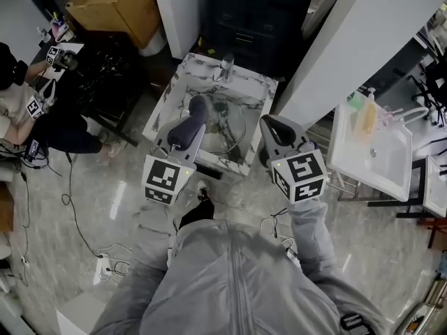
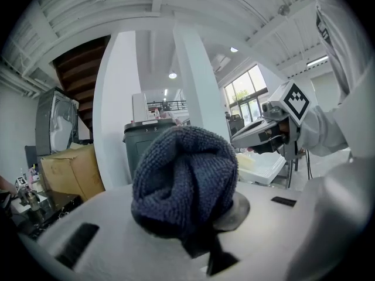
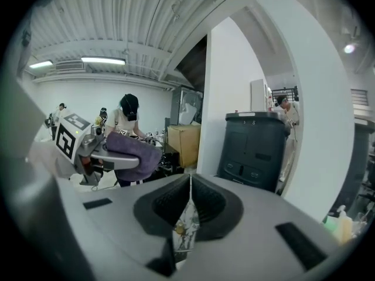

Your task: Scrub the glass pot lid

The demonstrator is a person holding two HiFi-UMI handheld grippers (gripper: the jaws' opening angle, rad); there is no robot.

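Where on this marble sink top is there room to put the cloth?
Bare marble: the far strip right of the faucet, and the left rim. The lid fills the middle; the left gripper and right gripper crowd the near edge.

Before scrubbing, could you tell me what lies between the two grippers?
The head view shows the glass pot lid in the sink between the left gripper, holding a cloth, and the right gripper.

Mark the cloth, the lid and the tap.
cloth (image 2: 181,174): left gripper view, middle of the bunched fabric.
lid (image 1: 225,125): head view, middle of the glass.
tap (image 1: 225,67): head view, its upright body.
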